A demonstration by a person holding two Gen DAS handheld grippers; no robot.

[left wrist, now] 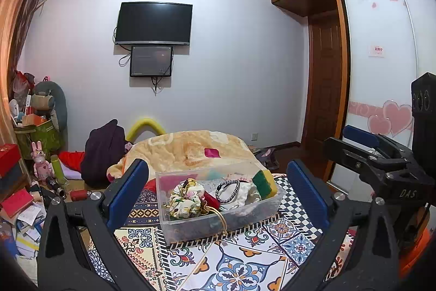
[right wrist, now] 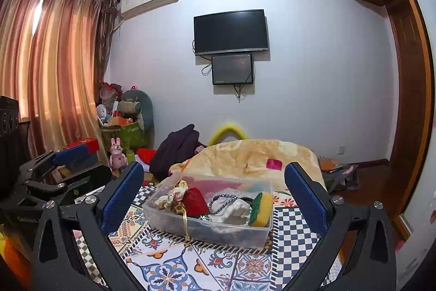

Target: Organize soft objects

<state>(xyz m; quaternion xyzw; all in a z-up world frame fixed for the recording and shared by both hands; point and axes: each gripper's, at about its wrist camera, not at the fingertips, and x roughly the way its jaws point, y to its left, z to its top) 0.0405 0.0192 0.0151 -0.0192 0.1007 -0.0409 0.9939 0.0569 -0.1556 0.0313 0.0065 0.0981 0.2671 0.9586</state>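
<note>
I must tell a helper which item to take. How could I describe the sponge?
On the patterned tile-print cloth stands a clear plastic box. At its right end leans the yellow sponge with a green scouring layer; its neighbours are cloth pieces and bracelets, not blocks.

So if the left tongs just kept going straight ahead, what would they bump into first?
Probably the clear plastic box of soft things: it sits right between the open left tongs, though how far ahead is hard to judge.

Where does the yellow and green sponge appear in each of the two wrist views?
Left wrist view: the sponge leans at the far right end of the clear plastic box, right of centre.
Right wrist view: the sponge is at the box's right end, near centre.
Shared landmark: wall television.
</note>
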